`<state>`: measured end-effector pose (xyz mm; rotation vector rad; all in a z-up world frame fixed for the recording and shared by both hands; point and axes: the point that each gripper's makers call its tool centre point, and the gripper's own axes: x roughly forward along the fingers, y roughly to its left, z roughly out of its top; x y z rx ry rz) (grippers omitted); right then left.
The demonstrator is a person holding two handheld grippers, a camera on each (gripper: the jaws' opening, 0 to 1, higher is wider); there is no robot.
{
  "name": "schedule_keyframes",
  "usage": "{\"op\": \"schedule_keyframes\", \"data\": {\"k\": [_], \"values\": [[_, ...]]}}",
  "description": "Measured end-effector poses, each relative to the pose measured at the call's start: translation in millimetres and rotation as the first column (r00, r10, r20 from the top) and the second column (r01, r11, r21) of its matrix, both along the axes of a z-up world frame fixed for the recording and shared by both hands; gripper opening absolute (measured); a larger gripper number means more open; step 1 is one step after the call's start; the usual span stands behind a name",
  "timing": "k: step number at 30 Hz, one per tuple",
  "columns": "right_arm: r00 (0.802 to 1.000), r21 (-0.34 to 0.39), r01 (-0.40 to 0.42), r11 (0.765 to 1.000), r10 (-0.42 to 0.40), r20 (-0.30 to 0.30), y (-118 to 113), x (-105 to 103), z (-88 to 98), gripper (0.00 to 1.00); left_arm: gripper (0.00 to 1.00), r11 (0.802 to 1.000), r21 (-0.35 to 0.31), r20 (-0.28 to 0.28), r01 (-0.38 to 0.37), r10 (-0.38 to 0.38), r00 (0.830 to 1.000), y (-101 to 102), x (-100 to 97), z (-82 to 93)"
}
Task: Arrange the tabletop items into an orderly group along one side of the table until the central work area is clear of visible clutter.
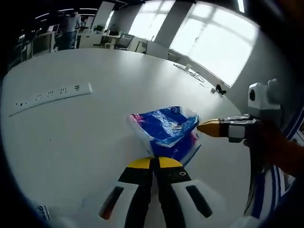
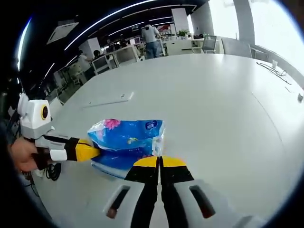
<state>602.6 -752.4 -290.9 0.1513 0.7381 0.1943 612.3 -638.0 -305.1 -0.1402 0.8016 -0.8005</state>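
Blue tissue pack (image 1: 167, 129) between both claws, near edge hidden

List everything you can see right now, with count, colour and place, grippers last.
Tissue pack: one, blue and white, on the table between both grippers.
Table: one, white, large.
Power strip: one, white, flat on the table beyond the pack.
Cables: a few, dark, near the table's window edge.
Person: one, standing among background desks.
Left gripper: yellow-tipped jaws together at the pack's edge.
Right gripper: yellow-tipped jaws together at the pack's other edge.
Hand: holds the left gripper.
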Motion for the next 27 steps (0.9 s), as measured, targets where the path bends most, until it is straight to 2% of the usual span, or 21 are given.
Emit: {"op": "schedule_keyframes", "data": {"k": [13,27], "values": [[1.0,-0.012,-0.002,1.0,0.001,-0.023,-4,4,-15.4,0.0,0.01,1.0,0.011,-0.04,0.003,-0.003,0.999,-4,-1.6,-15.6],[0.999,-0.01,0.0,1.0,0.0,-0.039,-4,7,-24.4,0.0,0.03,0.999,0.03,-0.042,0.022,-0.021,0.999,-2,-1.4,-23.8]]}}
